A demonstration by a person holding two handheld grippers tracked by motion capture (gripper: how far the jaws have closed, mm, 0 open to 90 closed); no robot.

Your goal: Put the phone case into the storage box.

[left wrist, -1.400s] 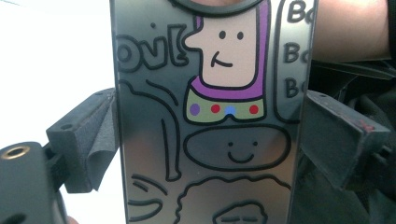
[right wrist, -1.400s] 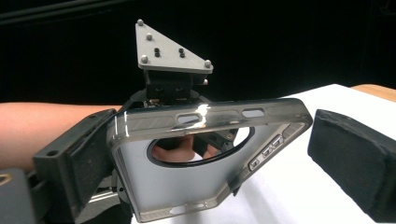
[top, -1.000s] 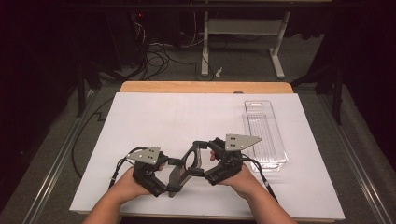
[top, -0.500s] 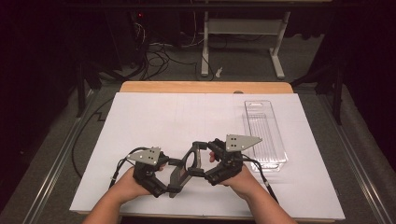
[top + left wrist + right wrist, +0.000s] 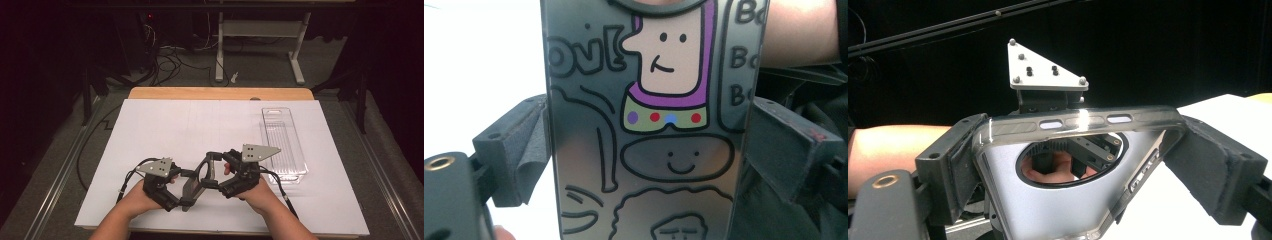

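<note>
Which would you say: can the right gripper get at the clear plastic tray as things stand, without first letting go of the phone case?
Probably not. The right gripper is shut on the phone case, which the left gripper also clamps. The clear tray lies close by with nothing between, but the jaws are occupied.

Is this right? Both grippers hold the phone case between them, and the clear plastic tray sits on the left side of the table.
Not quite. Both grippers hold the phone case, but the clear plastic tray sits on the table's right side, beside the right gripper, as the high view shows.
</note>
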